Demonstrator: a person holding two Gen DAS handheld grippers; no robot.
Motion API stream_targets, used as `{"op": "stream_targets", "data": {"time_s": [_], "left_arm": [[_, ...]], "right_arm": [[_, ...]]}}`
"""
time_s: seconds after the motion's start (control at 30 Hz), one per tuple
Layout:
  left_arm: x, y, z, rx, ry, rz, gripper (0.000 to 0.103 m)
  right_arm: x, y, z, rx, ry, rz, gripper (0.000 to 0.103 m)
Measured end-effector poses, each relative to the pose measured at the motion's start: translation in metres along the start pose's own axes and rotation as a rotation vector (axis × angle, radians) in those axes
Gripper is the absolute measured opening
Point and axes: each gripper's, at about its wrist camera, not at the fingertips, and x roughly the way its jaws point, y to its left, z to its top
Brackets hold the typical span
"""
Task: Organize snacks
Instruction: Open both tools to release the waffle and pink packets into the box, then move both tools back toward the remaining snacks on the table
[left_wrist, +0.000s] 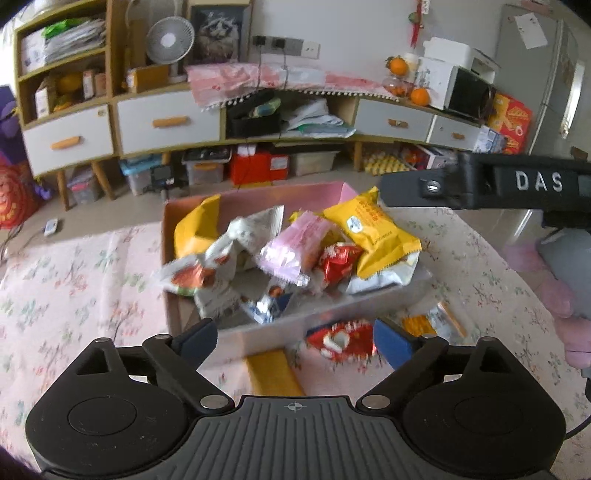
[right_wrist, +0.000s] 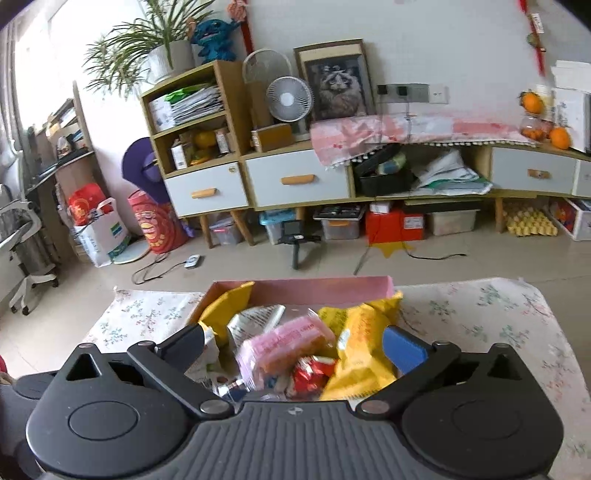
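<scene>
A pink cardboard box (left_wrist: 168, 295) on the floral tablecloth holds several snack packets, among them a yellow packet (left_wrist: 376, 230), a pink one (left_wrist: 291, 245) and a red one (left_wrist: 338, 264). My left gripper (left_wrist: 293, 341) is open and empty just in front of the box's near wall. A red packet (left_wrist: 341, 339) lies on the cloth between its fingers, beside a yellow packet (left_wrist: 275, 373) and an orange one (left_wrist: 430, 325). My right gripper (right_wrist: 299, 349) is open and empty above the box (right_wrist: 317, 288), over the pink packet (right_wrist: 284, 345). It also shows in the left wrist view (left_wrist: 384, 194).
The table (left_wrist: 74, 288) ends just beyond the box. Behind it stands a long low cabinet (right_wrist: 295, 184) with drawers, storage bins beneath it and a fan (right_wrist: 290, 101) on top. A pink cushion (left_wrist: 554, 291) lies at the right.
</scene>
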Motion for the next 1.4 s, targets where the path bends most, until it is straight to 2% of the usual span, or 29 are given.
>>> {"op": "stream_targets", "data": {"time_s": [0.1,0.33,0.53,0.7,0.83,1.07,1.23,1.4], "left_arm": [[-0.01,0.003,-0.007,-0.034,0.011,0.014,0.093],[-0.028,0.009,-0.03,-0.119,0.027,0.081,0.093],[-0.028,0.008,-0.057,-0.082,0.016,0.134,0.093],[-0.023,0.005,-0.078,-0.023,-0.004,0.157,0.093],[-0.017,0.003,-0.089,0.004,-0.015,0.131,0.093],[-0.003,0.001,-0.095,0.042,-0.014,0.09,0.093],[0.007,0.001,-0.093,0.07,-0.019,0.056,0.091],[0.016,0.0,-0.092,0.089,-0.005,0.042,0.087]], "right_arm": [[-0.01,0.0,-0.007,0.005,0.005,-0.043,0.088],[-0.031,-0.007,-0.03,0.046,0.014,-0.073,0.088],[-0.037,-0.018,-0.054,0.046,0.029,-0.105,0.088],[-0.04,-0.024,-0.078,-0.058,0.033,-0.087,0.088],[-0.037,-0.029,-0.094,-0.151,0.059,-0.083,0.088],[-0.031,-0.035,-0.11,-0.293,0.125,0.024,0.088],[-0.018,-0.044,-0.111,-0.295,0.168,0.058,0.088],[-0.001,-0.051,-0.115,-0.301,0.209,0.041,0.088]]}}
